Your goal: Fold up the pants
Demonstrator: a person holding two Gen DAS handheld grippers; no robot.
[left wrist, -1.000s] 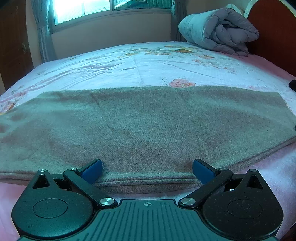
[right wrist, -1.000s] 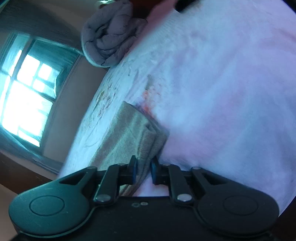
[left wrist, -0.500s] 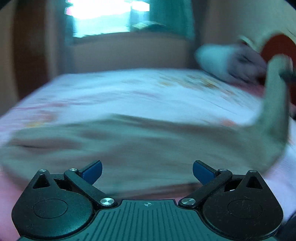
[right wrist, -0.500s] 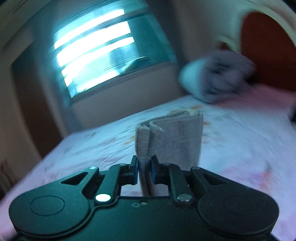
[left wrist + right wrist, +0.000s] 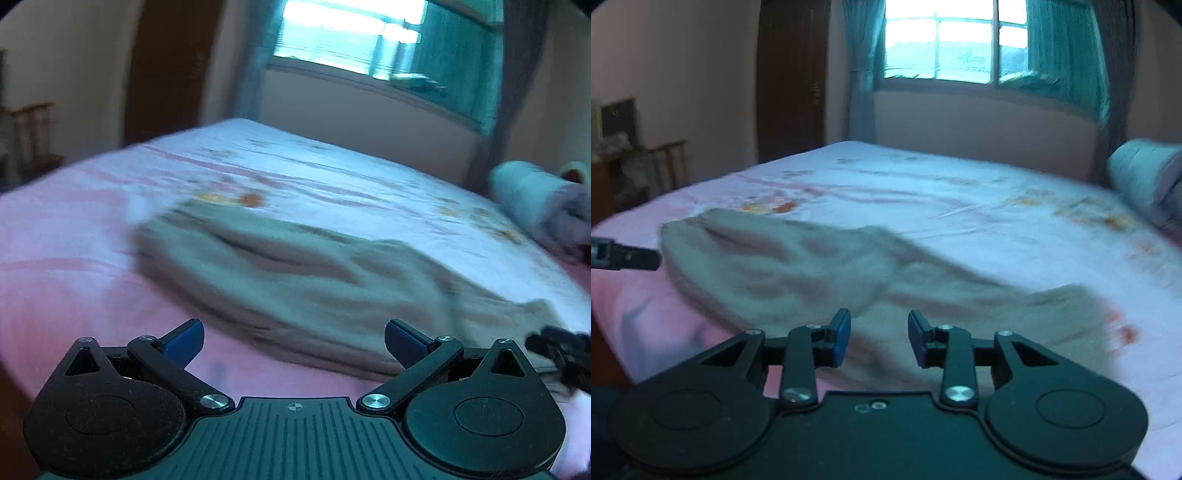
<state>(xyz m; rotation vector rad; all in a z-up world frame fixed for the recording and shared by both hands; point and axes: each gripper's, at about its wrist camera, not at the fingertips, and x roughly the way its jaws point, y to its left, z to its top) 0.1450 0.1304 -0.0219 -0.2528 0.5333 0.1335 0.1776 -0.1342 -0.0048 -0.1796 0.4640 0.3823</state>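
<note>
The grey-green pants [image 5: 295, 273] lie folded over themselves on the pink floral bed sheet [image 5: 314, 177], rumpled and blurred. In the right wrist view the pants [image 5: 798, 273] show one layer laid over the other. My left gripper [image 5: 293, 339] is open and empty, just in front of the pants' near edge. My right gripper [image 5: 879, 334] is open and empty, low over the pants' near part. The right gripper's tip shows at the right edge of the left wrist view [image 5: 557, 350]; the left gripper's tip shows at the left edge of the right wrist view [image 5: 624, 254].
A rolled grey duvet [image 5: 1148, 181] lies at the bed's right end. A window with teal curtains [image 5: 945, 40] is behind the bed. A dark door [image 5: 792, 74] and a wooden rack [image 5: 646, 166] stand at the left. The bed's near edge is at the lower left.
My right gripper carried the pants' end up and across to the left, then opened and let it drop onto the rest. My left gripper swung to the left and stayed open.
</note>
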